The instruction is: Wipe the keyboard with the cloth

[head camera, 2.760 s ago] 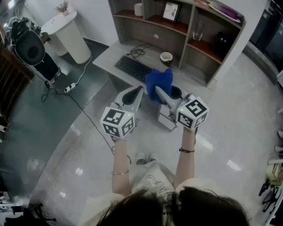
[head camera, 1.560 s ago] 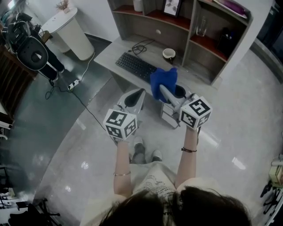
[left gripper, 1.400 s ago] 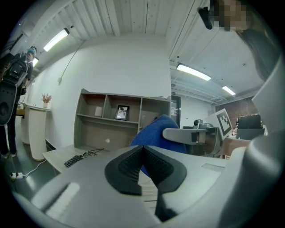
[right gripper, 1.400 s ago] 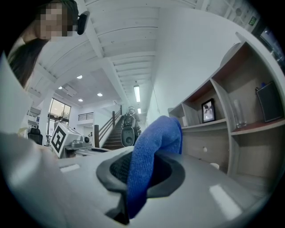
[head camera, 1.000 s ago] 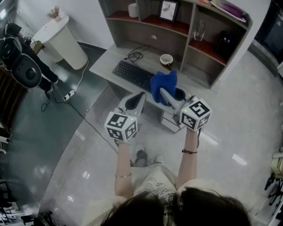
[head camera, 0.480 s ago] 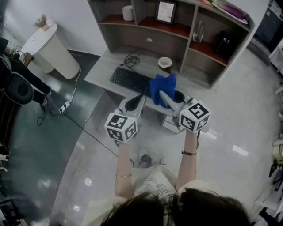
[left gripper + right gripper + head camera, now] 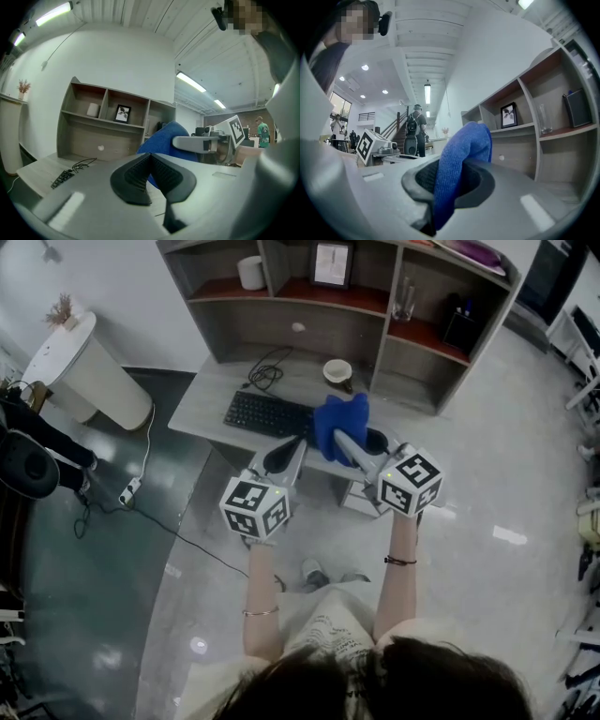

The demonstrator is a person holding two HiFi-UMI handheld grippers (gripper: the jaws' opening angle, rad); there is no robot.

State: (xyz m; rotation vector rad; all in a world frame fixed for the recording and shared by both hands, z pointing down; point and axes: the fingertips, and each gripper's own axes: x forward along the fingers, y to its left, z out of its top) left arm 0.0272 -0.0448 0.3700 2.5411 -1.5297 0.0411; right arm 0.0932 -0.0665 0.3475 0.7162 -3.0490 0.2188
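Right now the blue cloth (image 7: 461,159) is clamped in the right hand-held gripper (image 7: 345,439), held in the air. From the head view it shows just right of the black keyboard (image 7: 266,414) lying on the grey surface (image 7: 208,407). The left hand-held gripper (image 7: 151,159) hovers alongside — jaws pressed together, nothing between them.

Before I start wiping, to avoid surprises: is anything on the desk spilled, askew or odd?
Nothing stands out. The keyboard lies flat on the desk, the cup stands upright; a cable lies coiled behind the keyboard.

Glossy pale floor (image 7: 497,493), grey desk (image 7: 208,399) under a brown-lined shelf unit (image 7: 281,329), white wall (image 7: 103,277), ceiling strip lights (image 7: 190,82)
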